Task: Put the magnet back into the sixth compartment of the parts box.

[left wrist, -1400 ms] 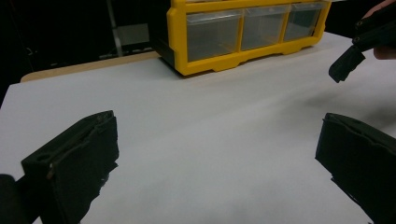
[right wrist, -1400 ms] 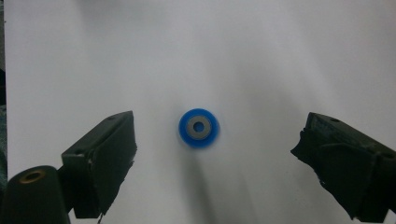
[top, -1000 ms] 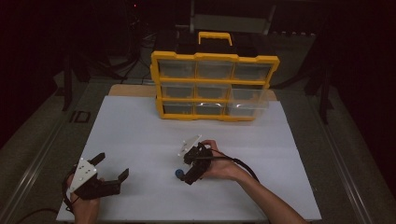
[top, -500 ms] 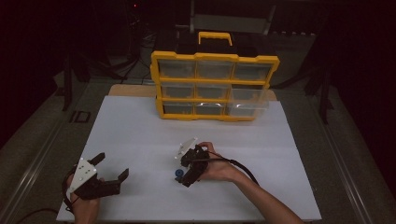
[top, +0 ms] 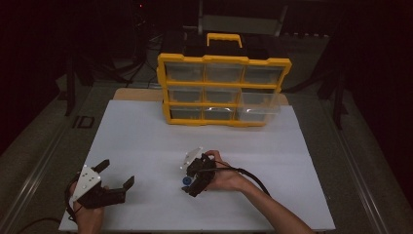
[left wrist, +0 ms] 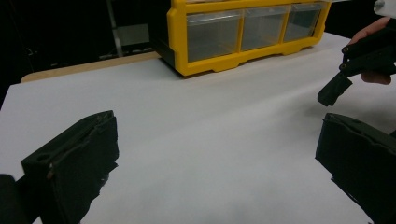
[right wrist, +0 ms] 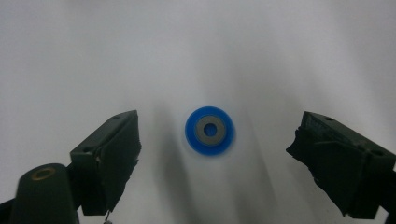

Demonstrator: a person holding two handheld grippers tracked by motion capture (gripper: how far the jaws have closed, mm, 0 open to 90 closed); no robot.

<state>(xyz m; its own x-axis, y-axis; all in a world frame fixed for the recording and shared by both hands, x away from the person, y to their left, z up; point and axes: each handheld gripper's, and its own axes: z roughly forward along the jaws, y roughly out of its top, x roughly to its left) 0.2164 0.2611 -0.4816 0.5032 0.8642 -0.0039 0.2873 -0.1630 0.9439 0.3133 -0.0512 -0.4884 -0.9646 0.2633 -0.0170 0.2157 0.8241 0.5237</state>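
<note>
A yellow drawer cabinet (top: 224,90) is seen standing at the far side of the white counter (top: 146,136). The right gripper (top: 191,181) is held over a small blue disc (top: 186,181) near the centre, while the left gripper (top: 117,179) is held at the near left, jaws spread.

From my station I see a dim room, with the light falling mostly on the white table sheet (top: 146,146) while everything beyond it sinks into black. A wooden board edge (top: 136,94) shows at the sheet's far side. The grey floor (top: 29,146) runs along both sides. At the far end stands a yellow drawer organizer (top: 224,90), and dark stand legs (top: 70,83) rise at far left.
</note>
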